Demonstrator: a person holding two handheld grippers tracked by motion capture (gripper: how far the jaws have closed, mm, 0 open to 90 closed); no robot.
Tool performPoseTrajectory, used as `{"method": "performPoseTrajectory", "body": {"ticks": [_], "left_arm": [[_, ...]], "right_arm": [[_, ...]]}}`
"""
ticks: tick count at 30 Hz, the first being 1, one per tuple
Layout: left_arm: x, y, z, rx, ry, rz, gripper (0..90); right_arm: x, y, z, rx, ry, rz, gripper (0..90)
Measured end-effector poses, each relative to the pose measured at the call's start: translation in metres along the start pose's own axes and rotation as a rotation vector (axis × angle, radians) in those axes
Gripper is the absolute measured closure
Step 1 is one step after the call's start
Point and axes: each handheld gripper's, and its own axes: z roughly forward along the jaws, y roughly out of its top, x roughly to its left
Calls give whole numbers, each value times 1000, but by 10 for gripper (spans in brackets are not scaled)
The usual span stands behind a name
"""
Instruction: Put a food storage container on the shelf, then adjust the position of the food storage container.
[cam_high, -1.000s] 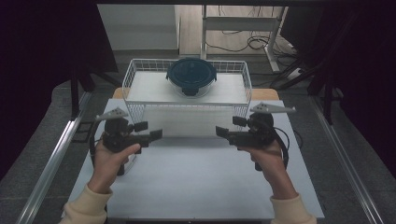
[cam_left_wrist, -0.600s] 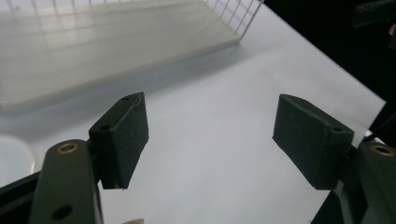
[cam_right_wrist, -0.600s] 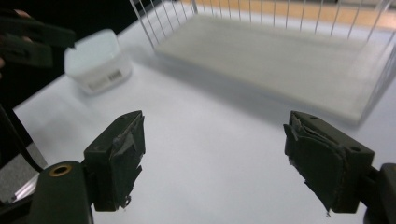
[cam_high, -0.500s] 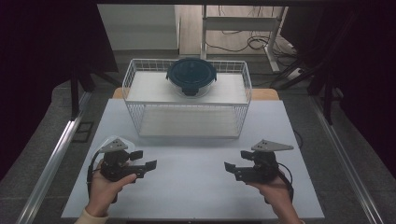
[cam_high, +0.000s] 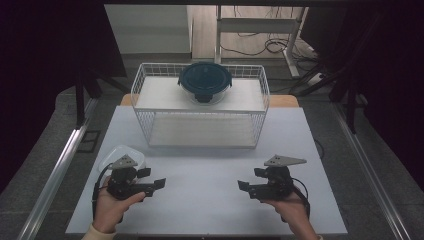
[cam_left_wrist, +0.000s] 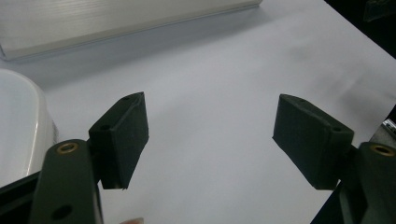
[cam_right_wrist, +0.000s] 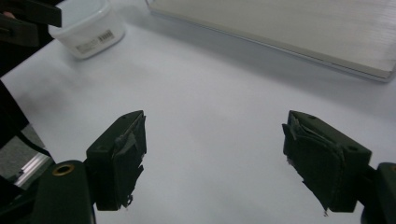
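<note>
**Both grippers low, jaws apart**

We hold the left gripper (cam_high: 159, 183) and right gripper (cam_high: 242, 185) wide open and empty over the white worktop (cam_high: 210, 170). The white container (cam_high: 116, 154) sits just behind our left gripper; beyond stands the wire basket (cam_high: 200, 107).

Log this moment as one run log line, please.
left tongs: open, empty | right tongs: open, empty | white container: beside left tongs

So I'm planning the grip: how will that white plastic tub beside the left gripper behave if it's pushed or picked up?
The white tub looks thin-walled and empty, so probably light and apt to slide on the smooth table rather than tip, being low and wide. Its glossy rounded sides may be slippery and could flex between the pads.
</note>
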Motion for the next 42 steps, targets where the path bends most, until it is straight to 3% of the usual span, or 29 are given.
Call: {"method": "performPoseTrajectory", "body": {"ticks": [14, 21, 28, 42], "left_arm": [[-4, 6, -12, -12, -2, 21, 250], [-3, 19, -40, -39, 16, 49, 249], [20, 26, -62, -39, 87, 25, 258], [70, 28, -74, -6, 198, -42, 307]], "right_arm": [[-3, -8, -5, 9, -26, 16, 216], [-7, -10, -12, 2, -44, 41, 216], [-10, -13, -14, 9, -49, 43, 216], [-12, -15, -10, 24, -58, 55, 216]]}}
